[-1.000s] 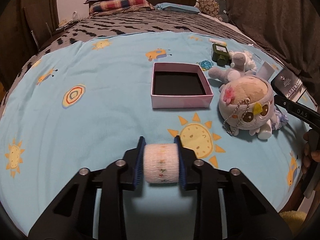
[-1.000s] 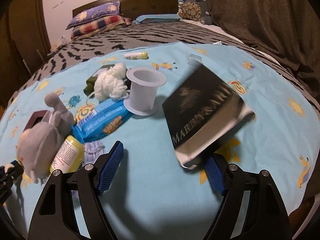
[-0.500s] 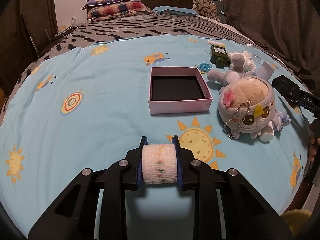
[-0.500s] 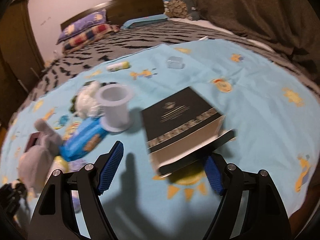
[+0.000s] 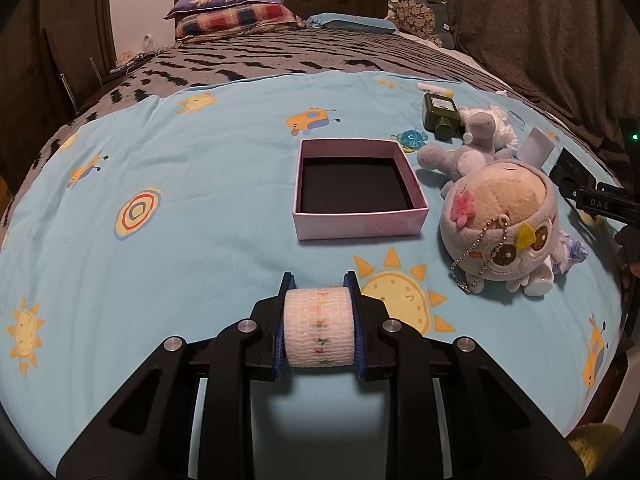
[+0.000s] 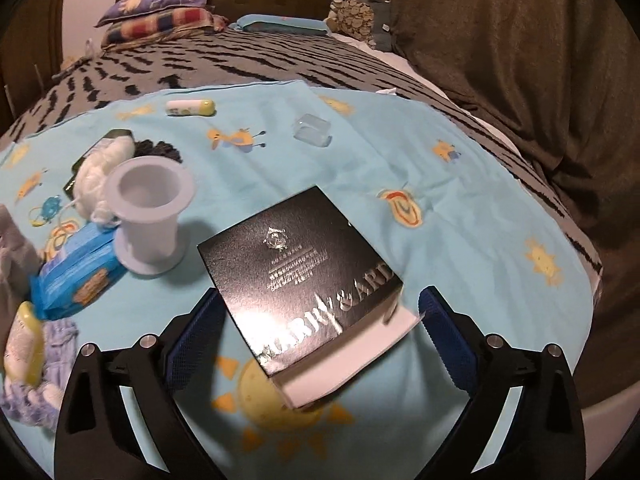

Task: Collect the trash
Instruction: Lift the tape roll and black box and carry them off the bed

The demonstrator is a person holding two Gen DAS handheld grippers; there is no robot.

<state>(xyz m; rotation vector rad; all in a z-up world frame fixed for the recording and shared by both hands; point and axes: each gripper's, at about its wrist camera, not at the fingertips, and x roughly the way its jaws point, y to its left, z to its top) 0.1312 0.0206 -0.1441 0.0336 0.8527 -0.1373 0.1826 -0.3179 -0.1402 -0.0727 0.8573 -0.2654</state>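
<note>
Landmark: the pink open box (image 5: 358, 190) sat on the blue sheet (image 5: 180, 208), its dark inside bare.
Left gripper (image 5: 319, 328): clenched on the white gauze roll (image 5: 319, 332), held above the sheet on the near side of the box, well short of its front wall.
Change, left: over the last second the view drew back and rose slightly; the roll stayed gripped and was not yet over the box.
Right gripper (image 6: 320, 336): jaws spread wide on either side of the black carton (image 6: 304, 280), pads apart from it.
Change, right: the carton had stood tilted up a second ago; it now lay flatter on the sheet, right of the box beyond the plush toy (image 5: 500, 224); its edges were blurred.
Meaning: the carton looked let go or repositioned, not collected; the roll seemed the piece closest to being dropped in.
Beside carton: a white cup (image 6: 148, 216) and blue wrapper (image 6: 76, 276), apart from it.
</note>
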